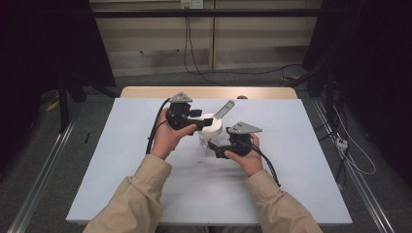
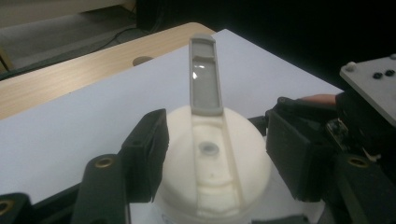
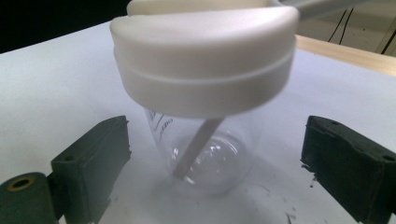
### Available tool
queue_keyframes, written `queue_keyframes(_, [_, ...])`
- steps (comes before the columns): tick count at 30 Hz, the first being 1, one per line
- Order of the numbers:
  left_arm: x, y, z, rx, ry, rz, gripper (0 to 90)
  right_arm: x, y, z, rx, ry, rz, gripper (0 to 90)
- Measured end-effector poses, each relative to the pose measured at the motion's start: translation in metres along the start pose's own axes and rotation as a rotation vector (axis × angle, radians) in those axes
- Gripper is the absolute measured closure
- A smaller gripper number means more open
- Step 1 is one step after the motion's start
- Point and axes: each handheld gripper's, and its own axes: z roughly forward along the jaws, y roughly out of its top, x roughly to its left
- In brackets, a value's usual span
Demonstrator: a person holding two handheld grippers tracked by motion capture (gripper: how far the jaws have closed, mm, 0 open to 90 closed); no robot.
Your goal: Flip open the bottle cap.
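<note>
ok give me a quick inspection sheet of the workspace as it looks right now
surface: white sheet covering a wooden table, whose far edge shows.
job's things: clear jar with a white lid, standing upright; grey flip tab raised; a thin stick inside the jar.
clutter: small dark flecks on the sheet near the jar.
grippers: left hand-held gripper with open jaws either side of the lid; right hand-held gripper open, jaws flanking the clear body, apart from it.
cables: one black cable trails from each gripper; more cables on the floor.
surroundings: dark curtains at both sides, pale wall behind.
</note>
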Motion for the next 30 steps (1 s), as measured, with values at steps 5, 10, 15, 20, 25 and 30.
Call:
queue_keyframes(5, [0.0, -0.015, -0.009, 0.018, -0.005, 0.012, 31.2, -0.002, -0.003, -0.013, 0.016, 0.0, 0.003, 7.0])
queue_keyframes(10, [0.0, -0.034, -0.02, 0.014, -0.01, 0.01, 25.7, -0.003, -0.006, -0.025, 0.017, 0.003, 0.003, 6.9])
queue_keyframes(15, [0.001, -0.051, -0.032, 0.038, 0.001, 0.028, 22.9, -0.003, -0.012, -0.036, 0.028, 0.005, 0.002, 7.7])
queue_keyframes(20, [0.005, -0.068, -0.042, 0.044, 0.008, 0.022, 19.9, -0.002, -0.016, -0.046, 0.028, 0.006, 0.0, 7.7])
queue_keyframes(25, [0.008, -0.083, -0.05, 0.055, 0.014, 0.016, 17.7, -0.003, -0.02, -0.054, 0.031, 0.007, 0.005, 7.5])
queue_keyframes(30, [0.012, -0.095, -0.059, 0.055, 0.026, 0.009, 16.5, -0.004, -0.023, -0.061, 0.033, 0.015, 0.008, 7.2])
